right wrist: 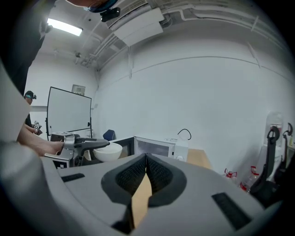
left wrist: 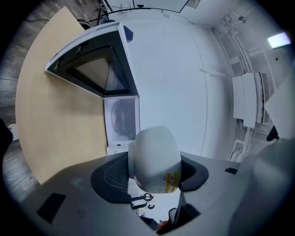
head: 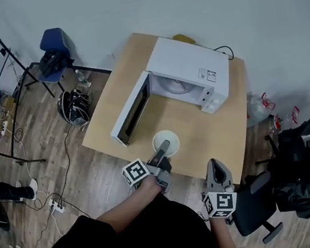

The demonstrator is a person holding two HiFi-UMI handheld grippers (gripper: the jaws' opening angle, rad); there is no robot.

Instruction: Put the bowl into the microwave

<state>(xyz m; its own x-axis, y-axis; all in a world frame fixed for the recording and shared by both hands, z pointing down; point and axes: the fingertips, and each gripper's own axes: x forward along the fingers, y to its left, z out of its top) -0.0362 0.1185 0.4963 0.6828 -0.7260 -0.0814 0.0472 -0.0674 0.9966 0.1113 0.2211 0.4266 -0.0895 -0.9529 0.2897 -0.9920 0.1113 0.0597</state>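
Note:
A white bowl [head: 165,142] hangs just above the wooden table [head: 214,135], in front of the white microwave [head: 188,72]. The microwave door [head: 132,111] stands open to the left. My left gripper [head: 162,151] is shut on the bowl's rim. In the left gripper view the bowl [left wrist: 153,156] sits tilted between the jaws of the left gripper [left wrist: 153,174], with the microwave cavity [left wrist: 120,120] beyond it. My right gripper [head: 218,170] is at the table's front edge, shut and empty. The right gripper view shows the right gripper [right wrist: 145,161], the bowl [right wrist: 109,151] and the microwave [right wrist: 156,147].
A blue chair [head: 52,52] and a bag [head: 74,105] stand on the floor left of the table. A dark office chair [head: 302,179] with bags is at the right. A cable [head: 224,51] runs behind the microwave. A whiteboard [right wrist: 69,113] stands far left.

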